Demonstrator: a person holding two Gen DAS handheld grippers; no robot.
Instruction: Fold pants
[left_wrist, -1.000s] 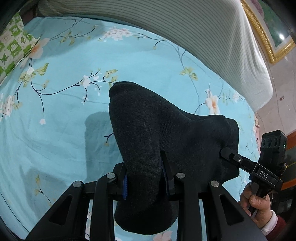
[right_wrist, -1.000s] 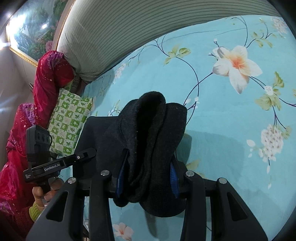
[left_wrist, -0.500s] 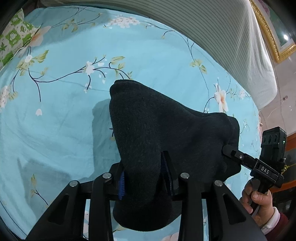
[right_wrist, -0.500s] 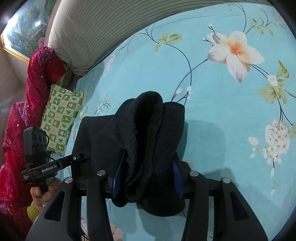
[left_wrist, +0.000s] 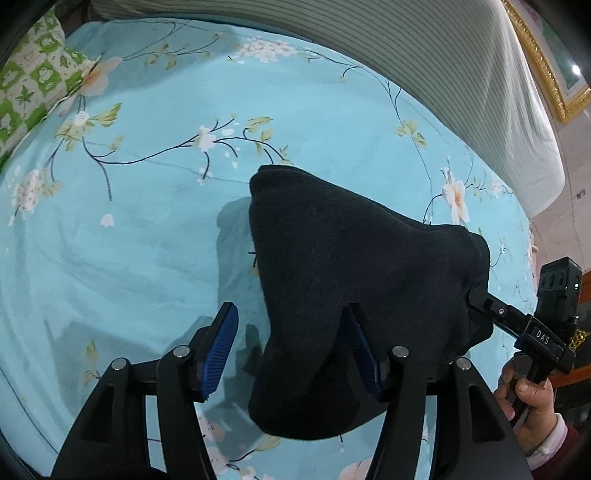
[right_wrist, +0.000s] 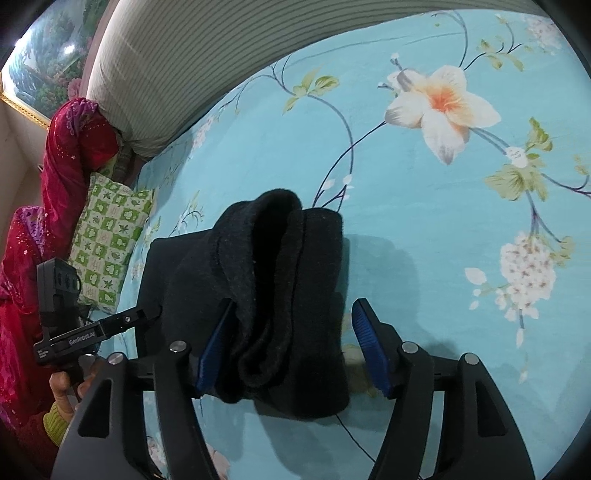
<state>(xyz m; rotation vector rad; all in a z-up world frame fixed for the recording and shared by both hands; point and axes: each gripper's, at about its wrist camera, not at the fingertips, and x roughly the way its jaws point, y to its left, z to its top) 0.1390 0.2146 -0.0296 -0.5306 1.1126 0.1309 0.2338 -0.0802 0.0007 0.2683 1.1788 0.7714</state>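
Observation:
The black pants (left_wrist: 351, 277) lie as a folded, humped bundle on the turquoise floral bedsheet (left_wrist: 129, 240). My left gripper (left_wrist: 290, 306) straddles one end of it and its jaws are opening. The cloth leans on the right pad, and the left pad (left_wrist: 218, 350) stands clear of it. In the right wrist view the pants (right_wrist: 280, 280) show rolled layers. My right gripper (right_wrist: 294, 301) straddles the other end, and its jaws are opening too. Its left pad touches the cloth while the right pad (right_wrist: 369, 347) is off it. Each gripper also shows in the other's view, its tip at the bundle's edge.
A striped bolster (left_wrist: 406, 55) runs along the far edge of the bed. A green checked pillow (right_wrist: 110, 240) and a red sequinned cloth (right_wrist: 66, 147) sit at one end. A gold-framed picture (left_wrist: 546, 62) hangs behind. A person's hand (left_wrist: 524, 395) grips the right gripper's handle.
Both grippers' jaws have spread apart and let go of the pants they were pinching. The bundle has settled lower on the sheet.

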